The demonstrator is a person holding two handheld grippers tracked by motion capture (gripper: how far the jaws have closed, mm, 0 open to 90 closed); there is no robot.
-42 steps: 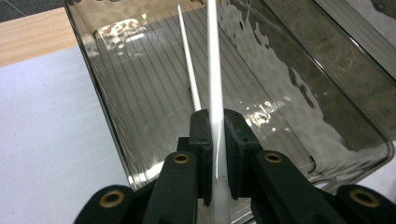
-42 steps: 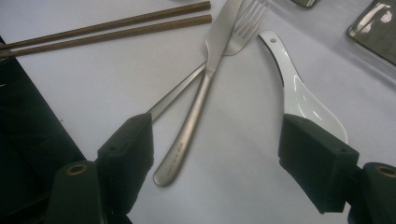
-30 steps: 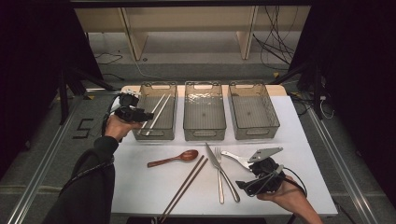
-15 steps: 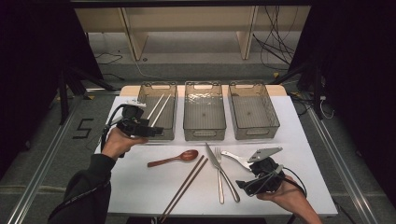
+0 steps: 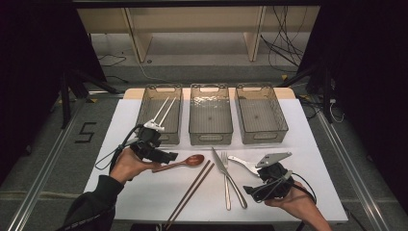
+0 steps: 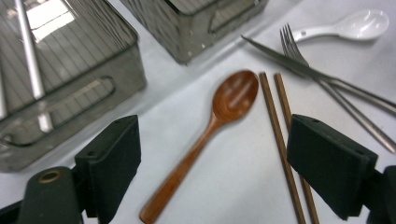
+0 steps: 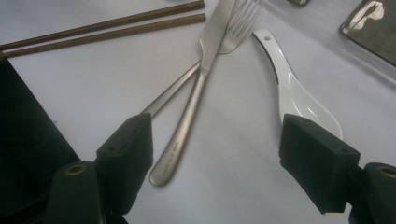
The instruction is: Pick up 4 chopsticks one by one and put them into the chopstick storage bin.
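My left gripper (image 5: 171,157) hovers low over the handle end of a wooden spoon (image 5: 185,162) on the white table. Its jaws have just been opening and stand open. In the left gripper view the wooden spoon (image 6: 219,121) lies on the table below the gap of the left gripper (image 6: 215,142), untouched. Two wooden chopsticks (image 5: 192,186) lie to its right. My right gripper (image 5: 251,189) rests open at the front right, and in its own view the right gripper (image 7: 219,140) faces a knife (image 7: 196,98), a fork (image 7: 233,28) and a white spoon (image 7: 299,95).
Three clear bins stand in a row at the back: the left bin (image 5: 159,140) holds two metal chopsticks (image 5: 162,110), while the middle bin (image 5: 210,139) and the right bin (image 5: 262,138) look bare inside. Bare table (image 5: 120,192) lies at the front left.
My left gripper has drawn back from the left bin toward the person and now sits over the wooden spoon's handle, jaws wider. The right gripper has stayed put.
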